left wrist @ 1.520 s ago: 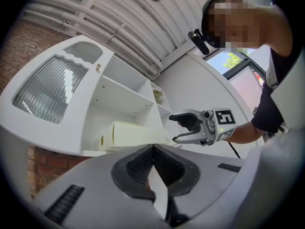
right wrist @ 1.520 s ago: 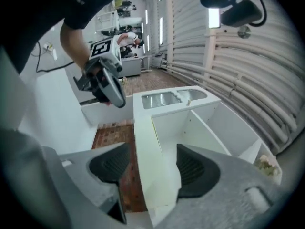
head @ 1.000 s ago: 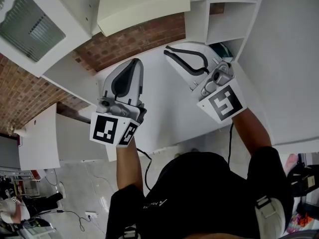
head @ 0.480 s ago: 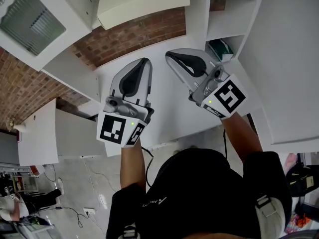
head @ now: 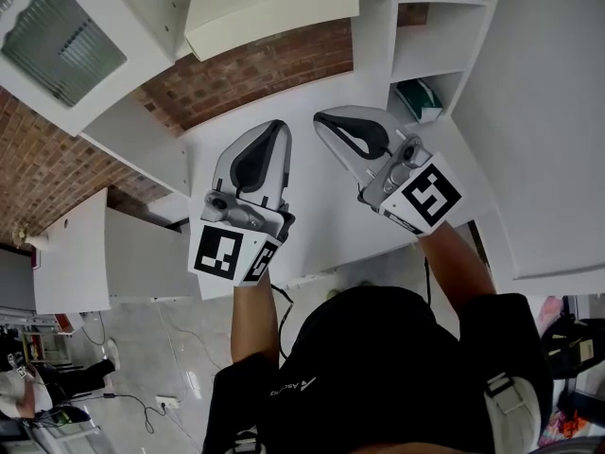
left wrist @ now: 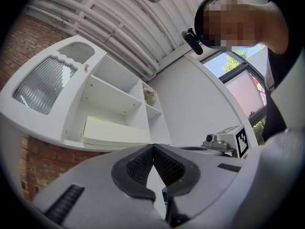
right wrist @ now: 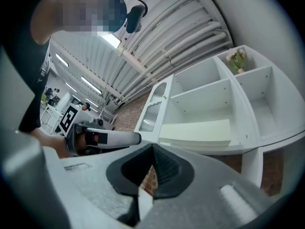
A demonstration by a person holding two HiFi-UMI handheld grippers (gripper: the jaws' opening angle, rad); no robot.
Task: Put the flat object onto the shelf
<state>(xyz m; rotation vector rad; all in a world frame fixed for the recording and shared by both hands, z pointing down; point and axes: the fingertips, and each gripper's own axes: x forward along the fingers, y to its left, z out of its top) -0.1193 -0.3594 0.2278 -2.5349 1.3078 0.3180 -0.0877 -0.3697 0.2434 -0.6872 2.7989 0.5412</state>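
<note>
The flat cream object [head: 274,12] lies on a shelf of the white cabinet [head: 373,36], at the top of the head view. It also shows as a pale slab [left wrist: 114,130] in the left gripper view and as the same slab [right wrist: 198,131] in the right gripper view. My left gripper [head: 274,130] hovers over the white counter [head: 312,225], shut and empty. My right gripper [head: 326,119] is beside it, also shut with nothing held. In their own views, both the left gripper [left wrist: 153,147] and the right gripper [right wrist: 152,147] point toward the shelf from below.
The cabinet door [head: 61,41] with ribbed glass stands open at the left. A green thing [head: 421,97] sits in a lower right cubby. A small plant [right wrist: 237,59] stands in the top cubby. Red brick wall [head: 246,78] runs behind the counter.
The right gripper drew back leftward from the lower right cubby and its jaws closed. The left gripper shifted right and a little forward.
</note>
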